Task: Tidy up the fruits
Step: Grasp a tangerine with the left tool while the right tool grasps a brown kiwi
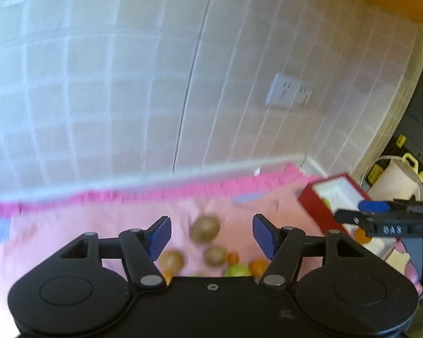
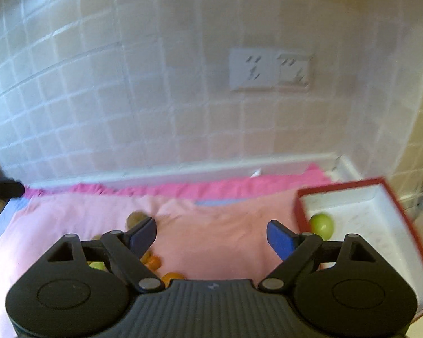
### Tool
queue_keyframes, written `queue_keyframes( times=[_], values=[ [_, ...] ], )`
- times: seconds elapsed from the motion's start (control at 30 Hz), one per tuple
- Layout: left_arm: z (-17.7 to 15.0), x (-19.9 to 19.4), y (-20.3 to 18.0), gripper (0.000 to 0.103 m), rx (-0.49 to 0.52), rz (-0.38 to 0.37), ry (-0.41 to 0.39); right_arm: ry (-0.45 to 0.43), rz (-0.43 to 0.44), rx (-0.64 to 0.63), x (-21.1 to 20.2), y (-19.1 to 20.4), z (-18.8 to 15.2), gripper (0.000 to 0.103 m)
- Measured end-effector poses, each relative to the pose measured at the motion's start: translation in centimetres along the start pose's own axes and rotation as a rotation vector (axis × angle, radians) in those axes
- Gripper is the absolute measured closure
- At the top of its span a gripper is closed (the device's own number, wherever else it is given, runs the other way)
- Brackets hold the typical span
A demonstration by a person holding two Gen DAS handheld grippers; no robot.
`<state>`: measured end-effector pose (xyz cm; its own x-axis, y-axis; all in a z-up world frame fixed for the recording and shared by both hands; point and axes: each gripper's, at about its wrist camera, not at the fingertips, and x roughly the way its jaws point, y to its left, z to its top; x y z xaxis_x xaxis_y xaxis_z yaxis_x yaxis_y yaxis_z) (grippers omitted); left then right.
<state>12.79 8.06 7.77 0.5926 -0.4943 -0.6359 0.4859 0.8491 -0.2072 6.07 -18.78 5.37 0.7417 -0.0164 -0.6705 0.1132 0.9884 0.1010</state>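
Pink cloth (image 2: pixel 211 233) below, left claw (image 1: pixel 211 235) released above kiwis (image 1: pixel 205 228), right claw (image 2: pixel 211 238) released, tilted down.

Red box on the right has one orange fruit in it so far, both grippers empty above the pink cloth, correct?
Not quite. The fruit in the red box is a green fruit, not orange, as the right wrist view shows. Both the left gripper and right gripper are open and empty over the pink cloth.

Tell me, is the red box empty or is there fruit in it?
Not empty: one green fruit lies in the red box, against its left wall; the rest is bare white.
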Motion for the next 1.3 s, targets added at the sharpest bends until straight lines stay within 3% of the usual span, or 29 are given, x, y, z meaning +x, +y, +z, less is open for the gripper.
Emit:
queue_keyframes(
  times=[0.2, 0.53, 0.8, 1.03, 1.3],
  values=[
    [-5.8, 1.9, 1.6, 0.026, -0.042, -0.012, 0.113, 0.136, 0.046, 0.036, 4.5, 1.7, -3.5, 0.016],
    [-13.1, 6.8, 0.6, 0.026, -0.092, -0.042, 0.287, 0.311, 0.094, 0.153, 9.3, 1.9, -8.4, 0.016],
    [-14.6, 9.8, -0.5, 0.026, -0.061, 0.010, 0.344, 0.351, 0.098, 0.205, 11.4, 2.4, -9.6, 0.016],
    [-14.8, 10.9, -0.8, 0.029, -0.039, 0.022, 0.342, 0.355, 0.103, 0.242, 12.8, 2.4, -10.2, 0.017],
    [-14.8, 10.9, -1.3, 0.038, -0.016, 0.039, 0.340, 0.342, 0.116, 0.233, 13.1, 3.3, -10.0, 0.037]
  ],
)
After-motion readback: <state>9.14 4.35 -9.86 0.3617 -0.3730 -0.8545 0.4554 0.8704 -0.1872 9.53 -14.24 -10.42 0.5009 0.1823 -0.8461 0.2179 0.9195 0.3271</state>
